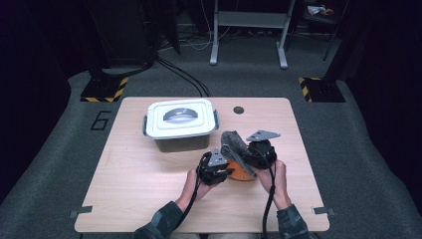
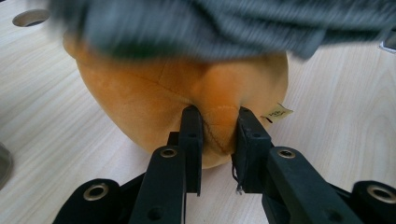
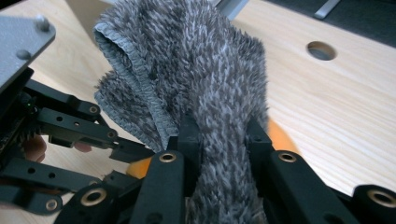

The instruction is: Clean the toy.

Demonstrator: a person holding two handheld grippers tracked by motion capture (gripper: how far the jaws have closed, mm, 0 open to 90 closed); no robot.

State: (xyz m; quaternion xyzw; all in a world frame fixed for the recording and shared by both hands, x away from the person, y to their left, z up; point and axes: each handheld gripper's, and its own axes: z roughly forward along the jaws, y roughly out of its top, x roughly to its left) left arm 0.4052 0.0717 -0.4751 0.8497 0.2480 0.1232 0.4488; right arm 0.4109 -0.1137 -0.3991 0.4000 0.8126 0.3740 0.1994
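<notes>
Left tool [image 2: 215,135] pinches the orange plush toy [image 2: 154,93]; right tool [image 3: 219,135] grips the grey cloth [image 3: 196,60] over it; next, lift the cloth clear

Orange plush toy [image 1: 239,172] sits on light wooden tabletop [image 1: 139,184], near centre. Grey shaggy cloth [image 1: 234,143] drapes over toy's far side. Left claw [image 2: 215,130] at toy's left, right claw [image 3: 223,135] at its right. White-lidded plastic box [image 1: 181,123] far-left of toy; round hole [image 1: 239,110] right of box.
</notes>
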